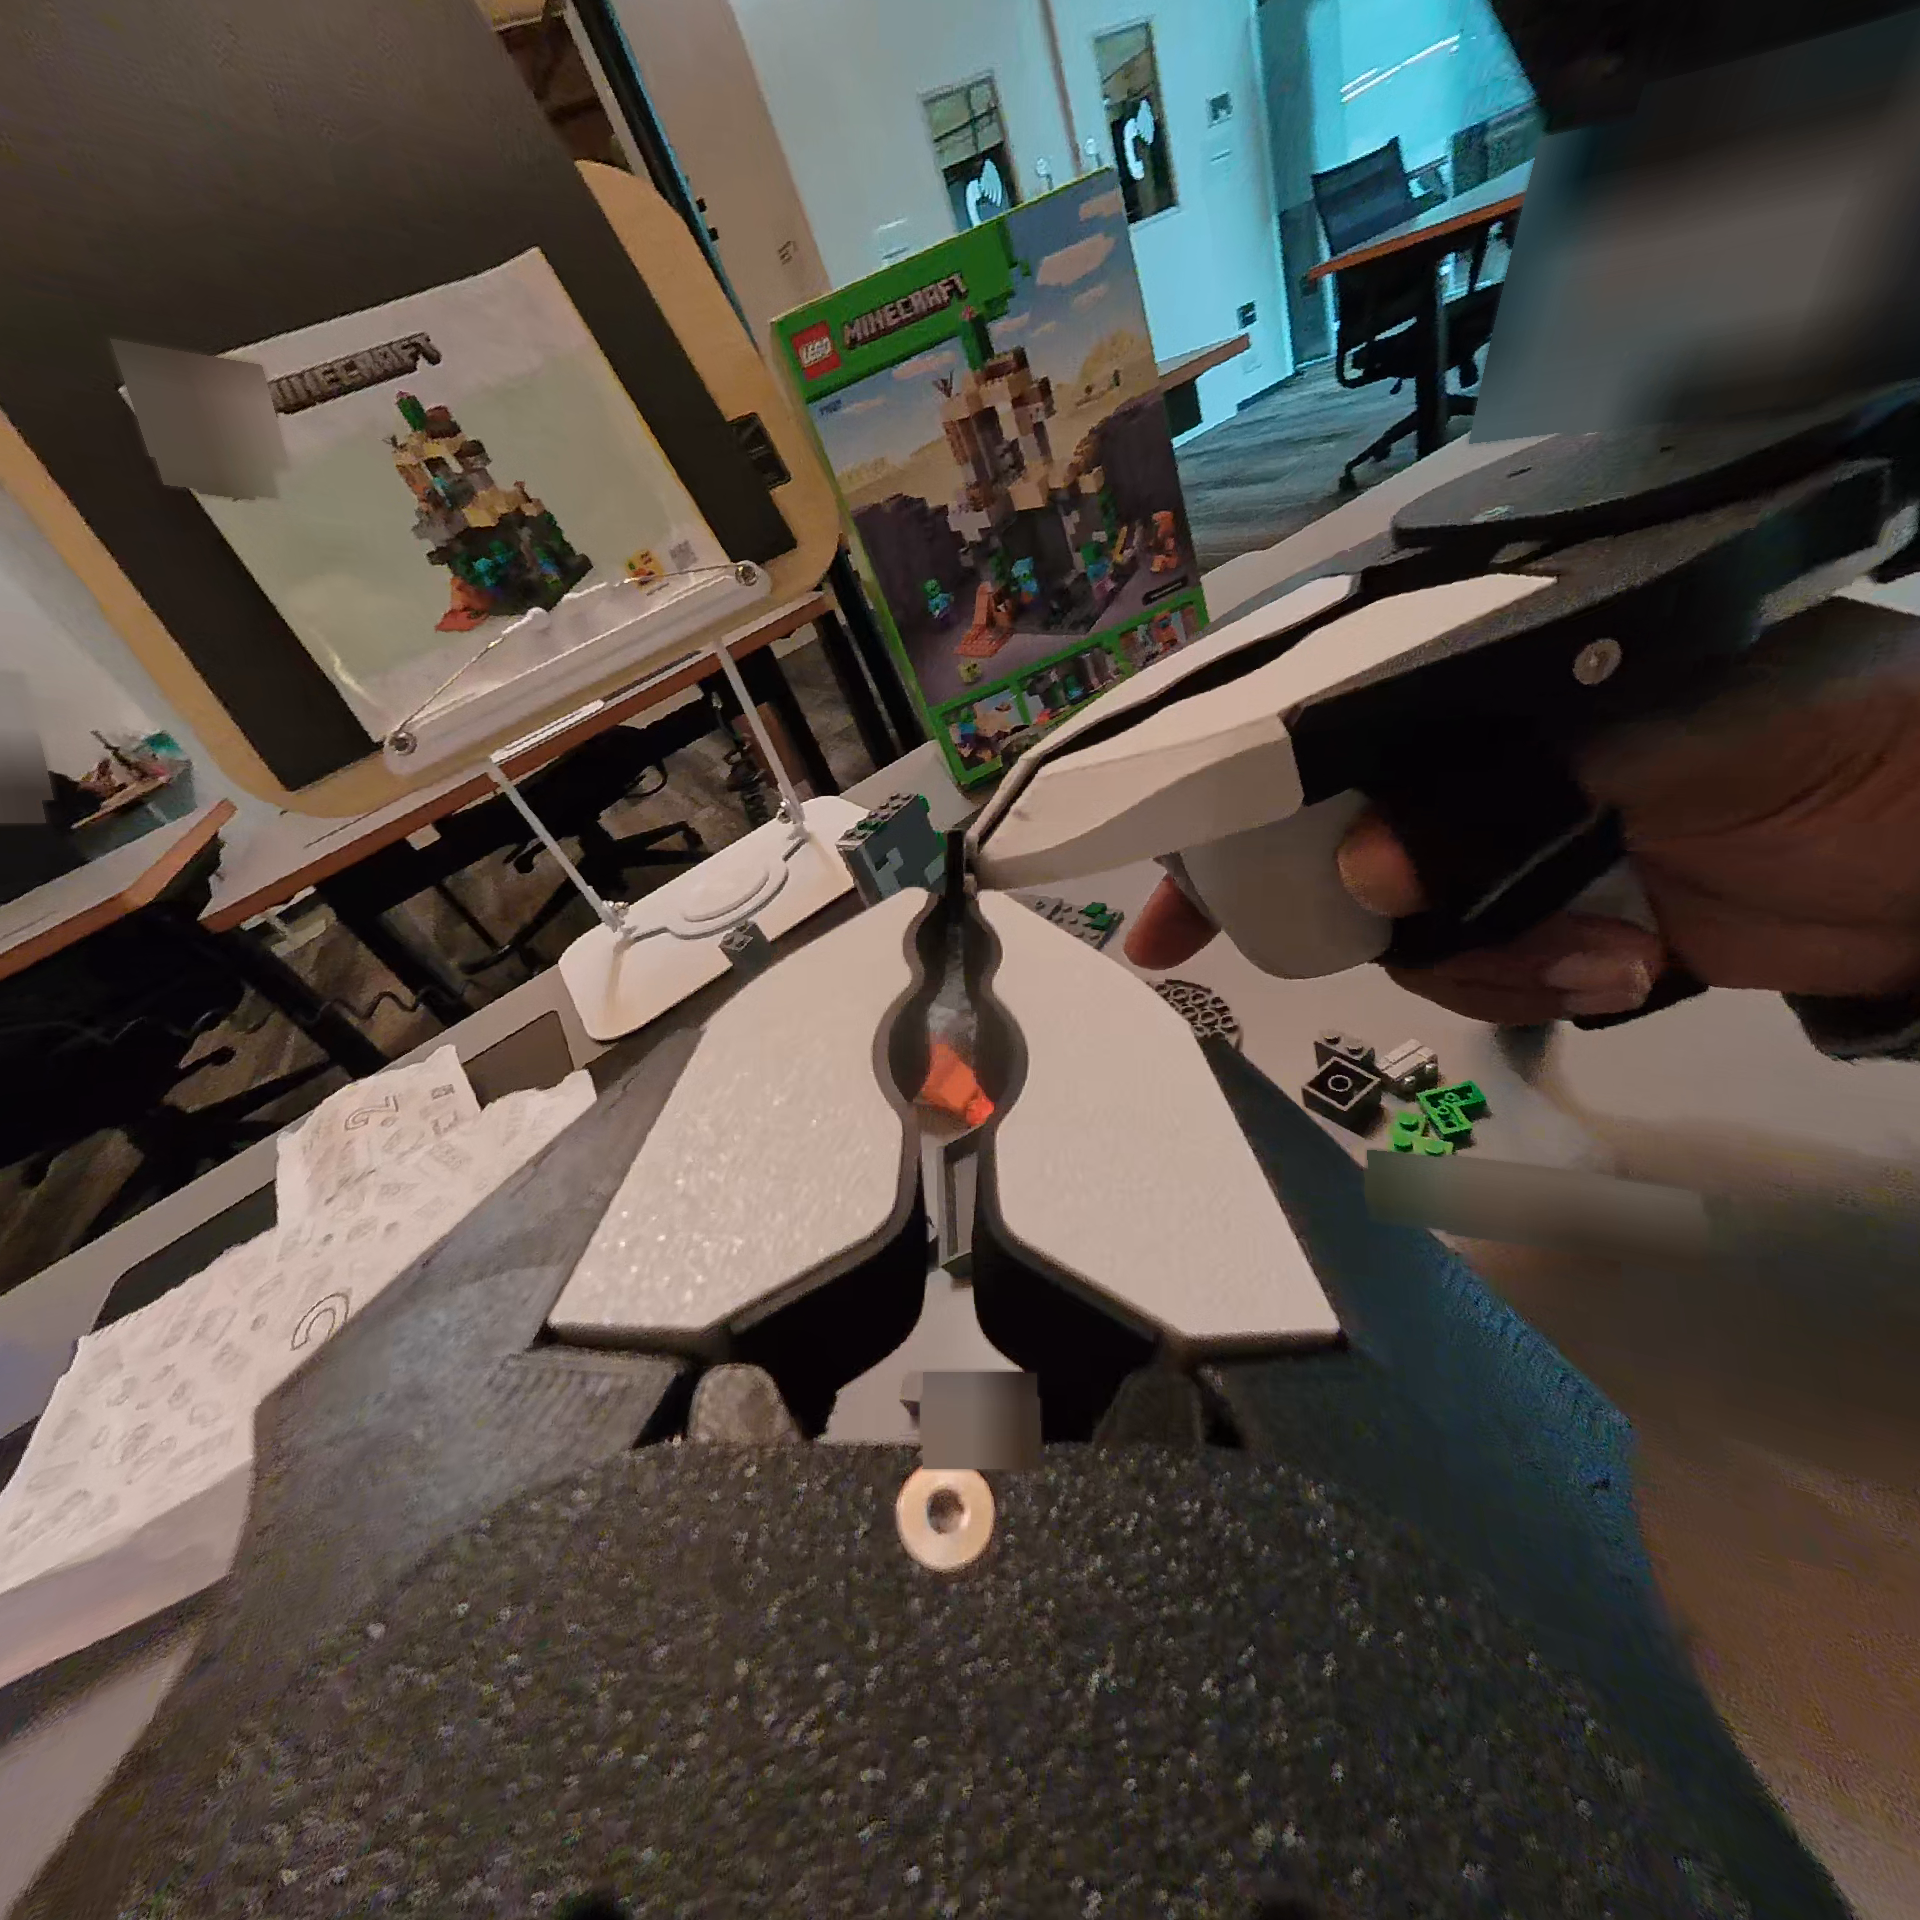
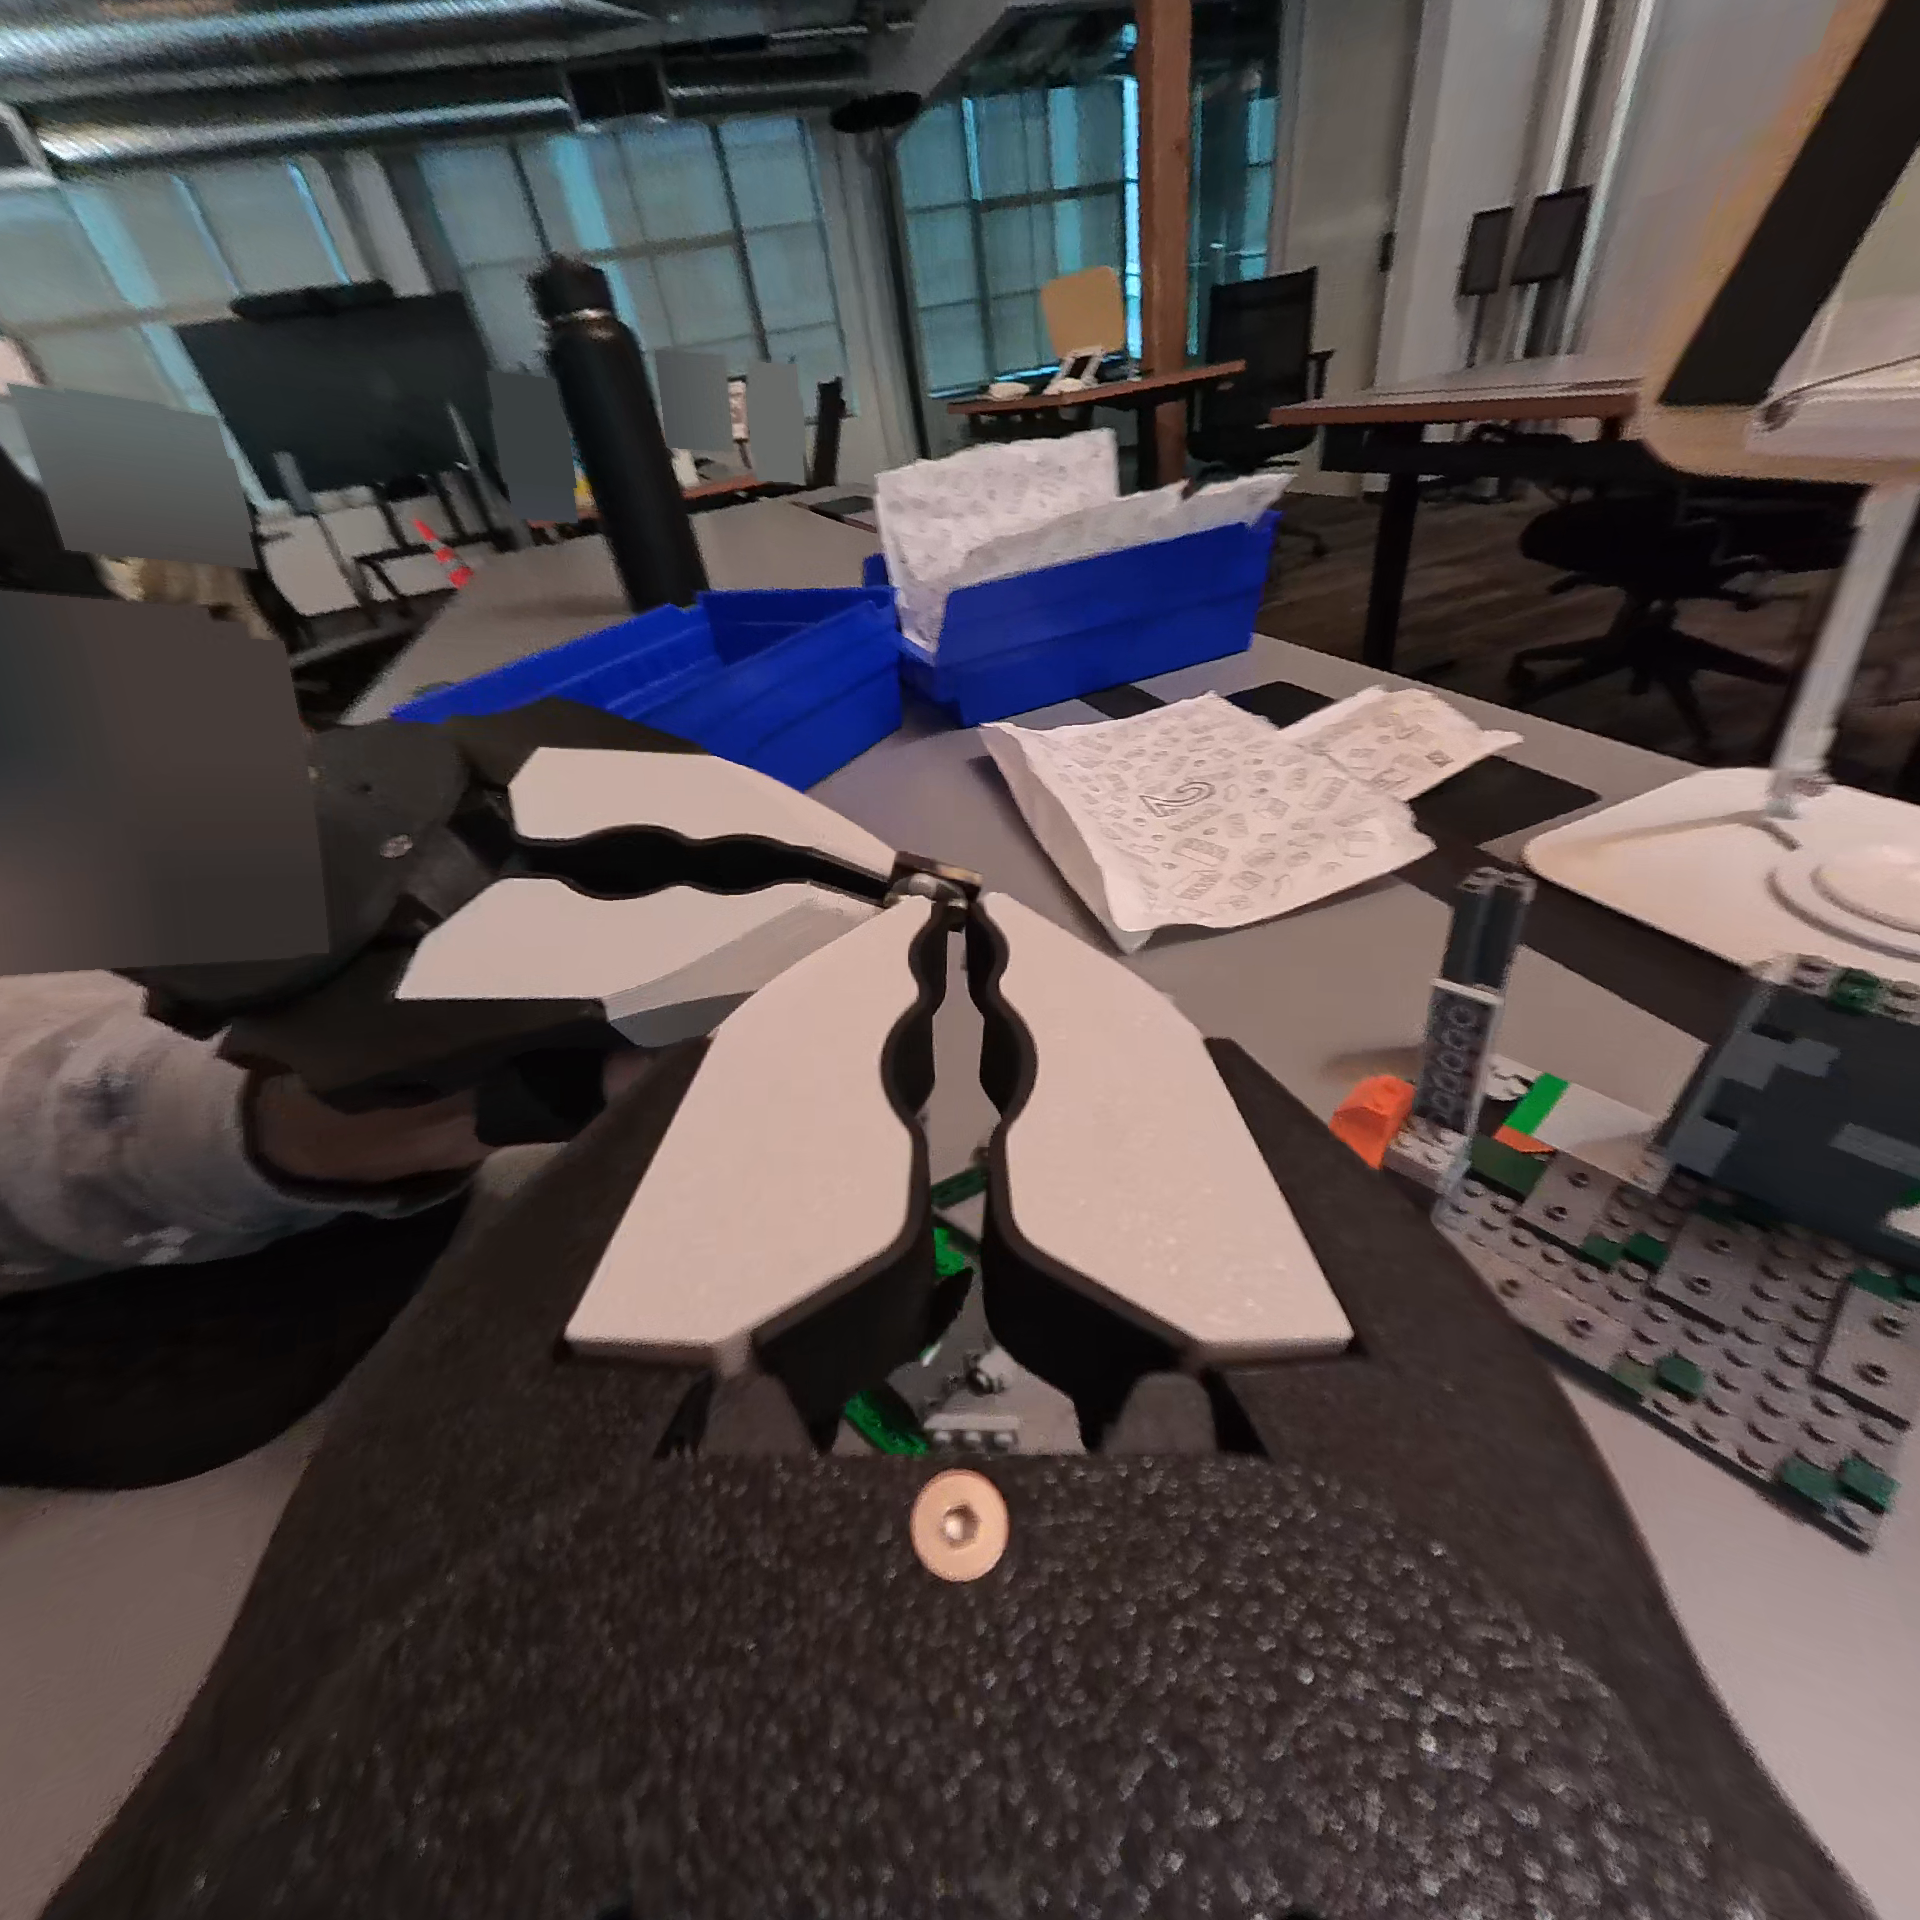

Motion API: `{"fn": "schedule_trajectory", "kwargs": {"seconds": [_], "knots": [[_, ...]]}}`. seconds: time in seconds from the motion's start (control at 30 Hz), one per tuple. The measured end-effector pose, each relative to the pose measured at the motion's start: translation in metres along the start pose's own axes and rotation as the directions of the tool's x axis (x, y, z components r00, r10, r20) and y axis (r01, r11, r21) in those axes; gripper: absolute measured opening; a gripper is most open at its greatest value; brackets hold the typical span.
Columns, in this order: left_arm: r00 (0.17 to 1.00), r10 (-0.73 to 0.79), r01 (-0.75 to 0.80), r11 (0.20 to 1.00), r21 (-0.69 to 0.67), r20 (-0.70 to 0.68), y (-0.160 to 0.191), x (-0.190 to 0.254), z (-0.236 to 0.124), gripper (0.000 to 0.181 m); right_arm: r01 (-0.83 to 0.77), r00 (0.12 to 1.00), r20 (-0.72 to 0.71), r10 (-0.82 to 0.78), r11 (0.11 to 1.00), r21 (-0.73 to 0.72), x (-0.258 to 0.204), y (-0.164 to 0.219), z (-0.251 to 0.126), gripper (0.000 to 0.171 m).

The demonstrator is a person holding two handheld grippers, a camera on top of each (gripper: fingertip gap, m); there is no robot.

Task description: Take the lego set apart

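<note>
Both hand-held grippers, left (image 1: 954, 883) and right (image 2: 951, 914), clenched tip-to-tip on small lego piece (image 2: 935, 886); light, stiff, slippery; pinch by edges.

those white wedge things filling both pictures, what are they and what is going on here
They are the jaws of two hand-held grippers; a person squeezes one in each hand. Each picture comes from a camera on one gripper, looking along its jaws. In the left wrist view the left gripper is shut on a thin dark piece, and the right gripper meets it from the side, a hand behind it. The right wrist view shows the same meeting, both tips pinching that small piece together. On the grey table lie loose bricks, a studded baseplate, paper bags, blue bins and the set's box.
</note>
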State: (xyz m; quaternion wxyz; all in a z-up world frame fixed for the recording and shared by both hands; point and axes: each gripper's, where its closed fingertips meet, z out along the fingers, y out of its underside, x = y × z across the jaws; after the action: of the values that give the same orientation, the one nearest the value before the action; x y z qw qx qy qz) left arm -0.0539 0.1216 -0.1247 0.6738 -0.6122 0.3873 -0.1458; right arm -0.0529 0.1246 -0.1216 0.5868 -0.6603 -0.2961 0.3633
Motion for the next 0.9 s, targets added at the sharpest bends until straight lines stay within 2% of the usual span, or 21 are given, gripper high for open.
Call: {"fn": "schedule_trajectory", "kwargs": {"seconds": [0.3, 0.37, 0.43, 0.47, 0.5, 0.67, 0.73, 0.9], "knots": [[0.999, -0.036, 0.036, 0.999, -0.034, 0.012, 0.007, -0.006, 0.002, 0.004, 0.192, 0.966, -0.158, -0.203, 0.978, -0.085, 0.004, 0.003, 0.004, 0.003], [0.997, -0.045, 0.049, 0.997, -0.066, 0.063, 0.014, -0.017, 0.003, 0.003, 0.226, 0.959, -0.155, -0.237, 0.970, -0.085, 0.000, 0.002, 0.004, 0.000], [0.990, -0.134, 0.137, 0.988, -0.072, 0.033, 0.020, -0.025, 0.003, 0.003, 0.272, 0.943, -0.173, -0.283, 0.958, -0.089, -0.002, 0.000, 0.004, 0.000], [0.980, -0.199, 0.198, 0.979, -0.055, -0.001, 0.015, -0.025, 0.000, 0.003, 0.297, 0.932, -0.186, -0.312, 0.949, -0.101, -0.001, 0.000, 0.004, 0.000], [0.979, -0.202, 0.202, 0.979, -0.032, -0.008, 0.009, -0.025, -0.002, 0.003, 0.297, 0.931, -0.190, -0.312, 0.949, -0.104, 0.000, 0.000, 0.004, 0.000], [0.991, -0.126, 0.126, 0.992, -0.001, -0.044, 0.004, -0.015, -0.002, 0.003, 0.158, 0.975, -0.152, -0.160, 0.987, -0.023, 0.003, -0.001, 0.004, 0.000], [0.989, -0.134, 0.134, 0.991, -0.001, -0.070, 0.006, -0.012, -0.001, 0.003, 0.106, 0.988, -0.114, -0.105, 0.994, 0.003, 0.000, -0.004, 0.004, 0.011], [0.985, -0.135, 0.139, 0.990, 0.028, -0.104, 0.001, -0.008, -0.002, 0.003, -0.006, 1.000, -0.030, 0.007, 0.999, 0.037, -0.004, -0.005, 0.004, 0.014]]}}
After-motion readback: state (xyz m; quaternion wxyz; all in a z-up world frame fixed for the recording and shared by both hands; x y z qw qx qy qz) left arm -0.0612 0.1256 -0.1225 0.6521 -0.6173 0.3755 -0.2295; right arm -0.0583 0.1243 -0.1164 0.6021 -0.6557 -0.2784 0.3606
